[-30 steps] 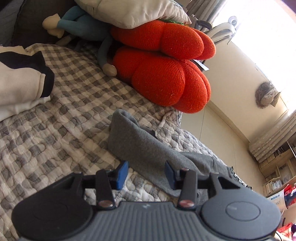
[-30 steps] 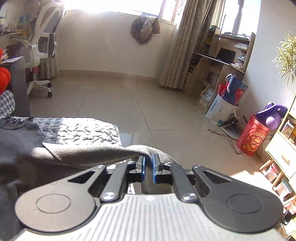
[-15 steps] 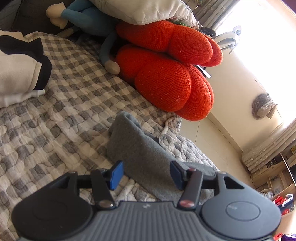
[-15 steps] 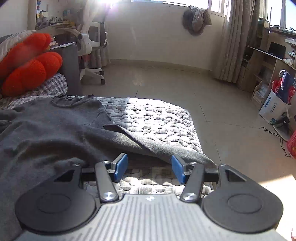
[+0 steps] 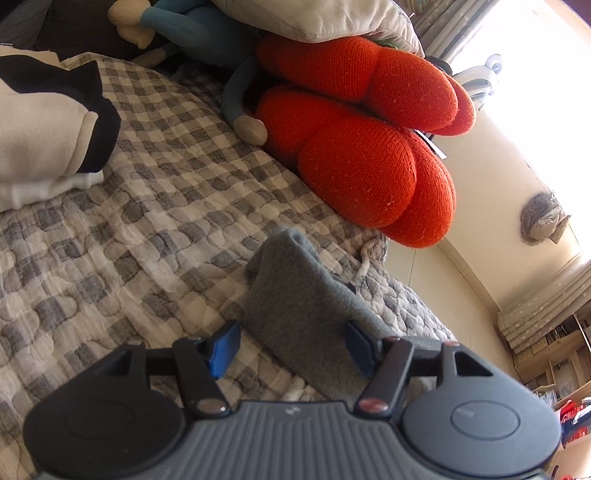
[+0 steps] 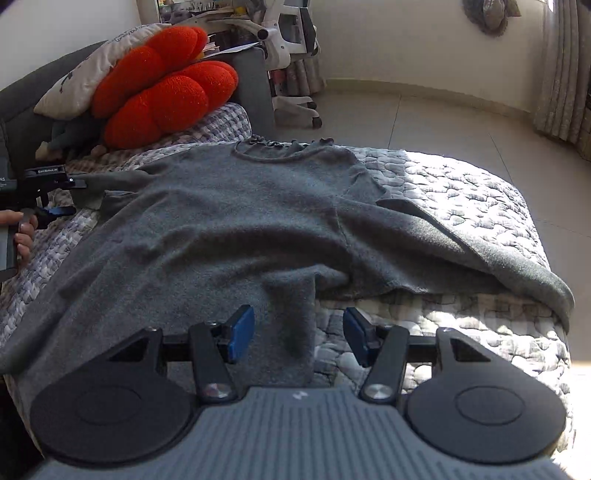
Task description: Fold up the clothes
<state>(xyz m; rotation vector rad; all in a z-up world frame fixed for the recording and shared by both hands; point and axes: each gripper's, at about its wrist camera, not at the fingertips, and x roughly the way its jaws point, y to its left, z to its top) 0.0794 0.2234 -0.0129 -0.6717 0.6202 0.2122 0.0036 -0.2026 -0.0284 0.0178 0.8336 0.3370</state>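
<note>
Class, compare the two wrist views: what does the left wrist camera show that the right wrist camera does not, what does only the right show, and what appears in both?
Only the left wrist view shows the folded white and black garment, the blue plush toy and the open left gripper close up over one sleeve.

Only the right wrist view shows the whole grey sweater spread flat, its neckline, the office chair and the open right gripper.

Both show the red cushion, the checked quilt and grey sweater fabric.
</note>
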